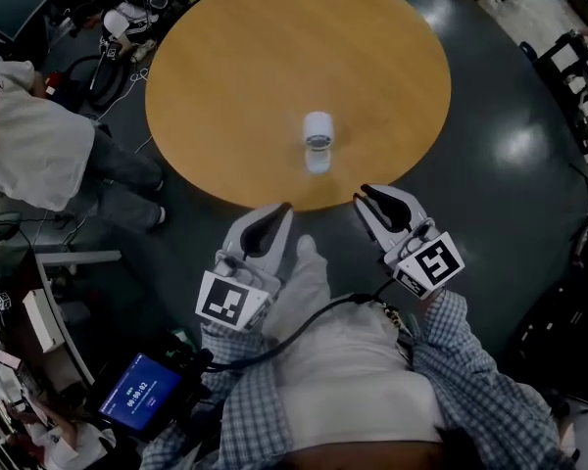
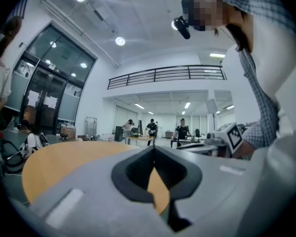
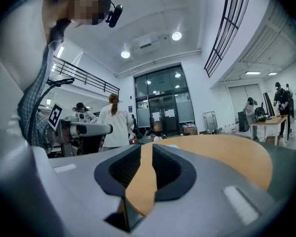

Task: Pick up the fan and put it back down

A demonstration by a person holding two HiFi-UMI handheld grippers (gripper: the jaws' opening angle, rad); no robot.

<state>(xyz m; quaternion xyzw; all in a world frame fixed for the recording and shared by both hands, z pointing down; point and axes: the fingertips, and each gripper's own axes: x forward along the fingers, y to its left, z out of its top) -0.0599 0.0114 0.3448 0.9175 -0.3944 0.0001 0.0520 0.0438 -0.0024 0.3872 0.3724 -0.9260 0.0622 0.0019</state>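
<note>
A small white fan [image 1: 318, 137] stands upright on the round wooden table [image 1: 235, 86], towards its near edge. Both grippers hover at that near edge, short of the fan and not touching it. My left gripper [image 1: 282, 211] is to the fan's lower left; in the left gripper view its jaw tips [image 2: 154, 152] meet, with nothing between them. My right gripper [image 1: 367, 198] is to the fan's lower right; in the right gripper view [image 3: 146, 149] a narrow gap shows between its jaws, with only tabletop [image 3: 227, 154] behind. Neither gripper view shows the fan clearly.
A person in a white shirt [image 1: 39, 155] crouches on the dark floor left of the table. Cables and gear [image 1: 118, 37] lie at the upper left. A lit blue screen [image 1: 137, 392] sits at the lower left. Dark racks [image 1: 578, 76] stand at the right.
</note>
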